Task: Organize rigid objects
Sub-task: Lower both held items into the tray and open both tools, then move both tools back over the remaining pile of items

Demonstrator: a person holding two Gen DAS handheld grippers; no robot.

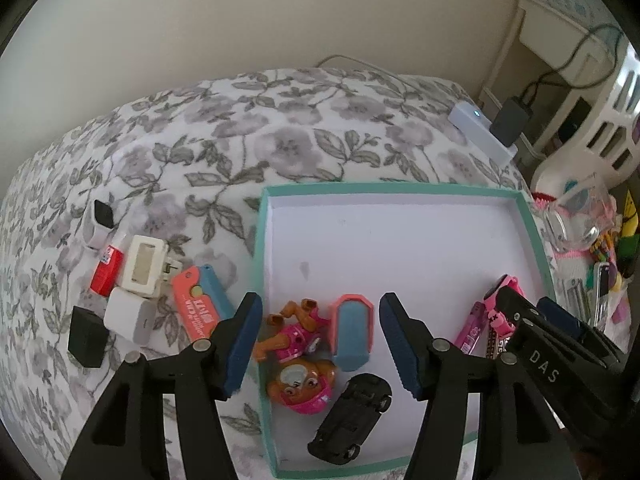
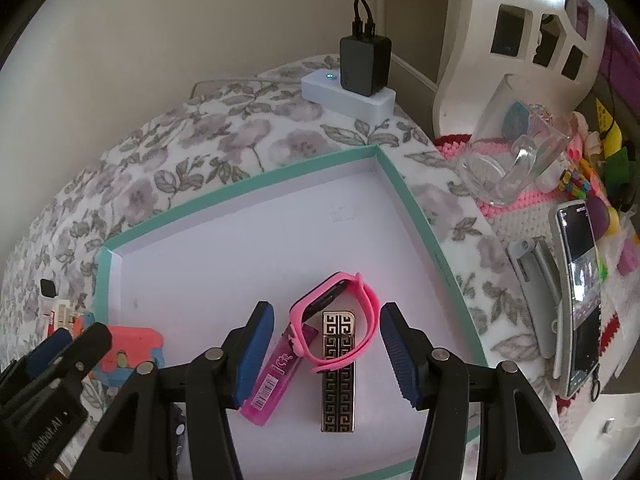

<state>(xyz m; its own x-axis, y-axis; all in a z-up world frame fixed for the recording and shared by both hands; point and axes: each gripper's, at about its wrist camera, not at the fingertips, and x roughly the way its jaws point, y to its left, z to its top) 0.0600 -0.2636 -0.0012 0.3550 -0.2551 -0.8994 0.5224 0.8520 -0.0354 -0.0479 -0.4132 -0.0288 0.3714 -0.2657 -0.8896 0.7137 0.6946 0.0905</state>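
Nearest item: left gripper point(image 1: 318, 344), fingers point(image 1: 240, 344) spread apart, nothing between the pads; it hangs over the near left corner of the tray. No earlier view to compare.

Beneath it, inside the teal-rimmed white tray point(image 1: 536, 236):
- pup figurine point(image 1: 298, 360) in pink outfit, lying on its back, head toward the camera;
- blue-and-coral case point(image 1: 352, 334), just beside the figurine on its right, touching or nearly so;
- black toy car point(image 1: 352, 418), near the front rim, just beside the figurine's head.

Right gripper point(image 2: 326, 354), fingers point(image 2: 256, 352) parted, pads clear of everything; it hovers over the right part of the same tray. Below it:
- pink smartwatch point(image 2: 336, 320), on its side, strap looped over the next item;
- black-and-gold patterned bar point(image 2: 338, 376), lying flat;
- pink translucent lead box point(image 2: 274, 372), just left of the bar, one end under the watch.

Outside the tray, on the floral bedspread point(image 1: 280, 128), left cluster:
- coral-and-blue folding tool point(image 1: 200, 304);
- cream plug-in device point(image 1: 144, 266);
- red small box point(image 1: 106, 270);
- white charger block point(image 1: 130, 316);
- black cube point(image 1: 88, 336);
- white watch-like unit point(image 1: 98, 224).

Far corner: white power strip point(image 2: 348, 94) with black adapter point(image 2: 364, 66). Right of the bed: glass mug point(image 2: 512, 160), phone point(image 2: 580, 280).
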